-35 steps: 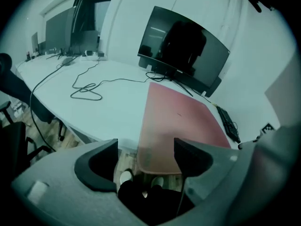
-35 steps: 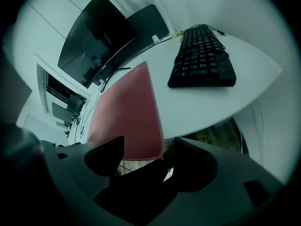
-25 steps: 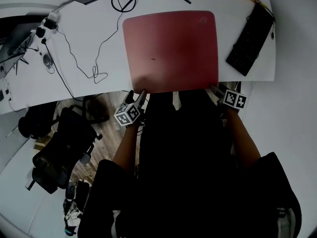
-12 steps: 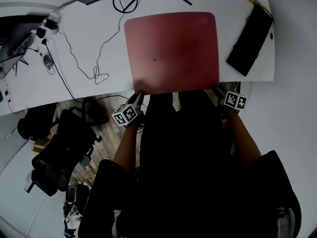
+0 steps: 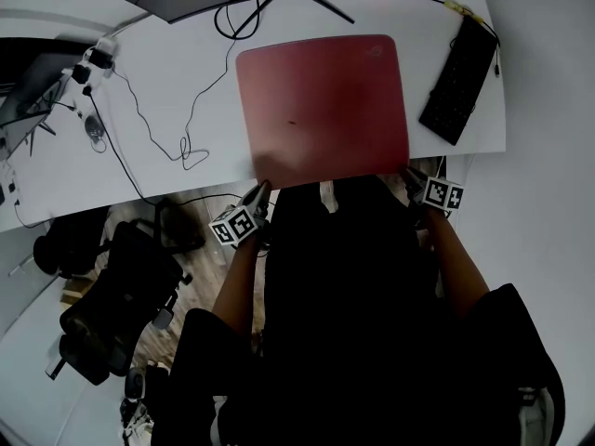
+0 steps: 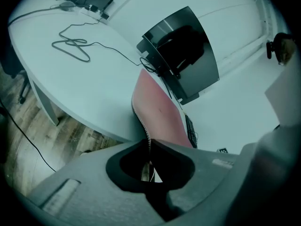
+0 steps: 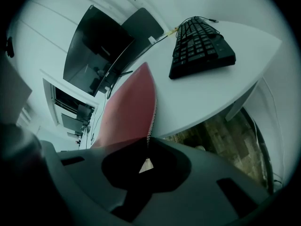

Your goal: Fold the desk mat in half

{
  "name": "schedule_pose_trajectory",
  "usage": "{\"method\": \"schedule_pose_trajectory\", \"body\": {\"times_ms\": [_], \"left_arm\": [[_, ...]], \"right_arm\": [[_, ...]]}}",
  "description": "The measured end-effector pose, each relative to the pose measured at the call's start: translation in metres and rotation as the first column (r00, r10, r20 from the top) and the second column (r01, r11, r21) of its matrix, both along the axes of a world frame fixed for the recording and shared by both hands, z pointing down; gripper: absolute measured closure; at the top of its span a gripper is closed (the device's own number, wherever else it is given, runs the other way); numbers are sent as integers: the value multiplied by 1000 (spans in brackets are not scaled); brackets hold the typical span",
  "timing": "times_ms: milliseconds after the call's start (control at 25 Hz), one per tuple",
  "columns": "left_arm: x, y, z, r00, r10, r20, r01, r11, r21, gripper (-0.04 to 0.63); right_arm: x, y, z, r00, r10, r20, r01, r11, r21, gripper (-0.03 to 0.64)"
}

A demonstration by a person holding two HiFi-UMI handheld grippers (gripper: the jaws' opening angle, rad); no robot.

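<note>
The red desk mat lies flat on the white desk, its near edge at the desk's front edge. My left gripper is at the mat's near left corner. In the left gripper view the mat's stitched edge runs into the left gripper, which is shut on it. My right gripper is at the near right corner. Its jaws have just been closing, and the right gripper now pinches the mat's edge.
A black keyboard lies slantwise on the desk right of the mat. A monitor stands behind the mat. Loose black cables trail over the desk's left half. A black office chair stands on the wooden floor at the left.
Both grippers' jaws have closed onto the mat's near corners. The mat still lies flat and the hands stay at the desk's front edge.
</note>
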State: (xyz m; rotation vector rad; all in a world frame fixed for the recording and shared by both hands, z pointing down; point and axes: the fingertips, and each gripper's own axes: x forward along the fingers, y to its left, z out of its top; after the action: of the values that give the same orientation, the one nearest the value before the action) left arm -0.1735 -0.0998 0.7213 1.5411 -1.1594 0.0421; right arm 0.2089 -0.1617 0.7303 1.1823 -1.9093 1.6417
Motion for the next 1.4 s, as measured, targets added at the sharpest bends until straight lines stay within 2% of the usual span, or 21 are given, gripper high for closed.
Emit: {"method": "schedule_pose_trajectory", "body": {"times_ms": [200, 440, 680, 960, 1120, 1280, 1400], "left_arm": [[1, -11, -24, 997, 32, -66, -27, 997, 67, 561], [1, -28, -47, 992, 82, -99, -71, 991, 110, 561], [-7, -62, -79, 979, 78, -189, -42, 982, 187, 561], [-23, -104, -103, 962, 56, -267, 12, 969, 247, 561], [-31, -126, -110, 963, 26, -267, 44, 966, 253, 561], [-32, -157, -115, 953, -4, -303, 89, 960, 266, 560], [-34, -177, -118, 954, -29, -298, 113, 957, 268, 560]], "right_arm": [[-5, -4, -18, 1000, -9, 27, 8, 1000, 29, 601], [-17, -22, -60, 995, 20, 103, -35, 989, 144, 601], [-16, -47, -89, 983, 136, 127, -160, 967, 199, 601], [-8, -80, -112, 923, 318, 217, -365, 901, 233, 601], [-10, -105, -123, 908, 337, 251, -396, 884, 247, 601], [-13, -140, -126, 910, 314, 272, -385, 884, 266, 601], [-15, -163, -126, 909, 298, 293, -377, 886, 269, 600]]}}
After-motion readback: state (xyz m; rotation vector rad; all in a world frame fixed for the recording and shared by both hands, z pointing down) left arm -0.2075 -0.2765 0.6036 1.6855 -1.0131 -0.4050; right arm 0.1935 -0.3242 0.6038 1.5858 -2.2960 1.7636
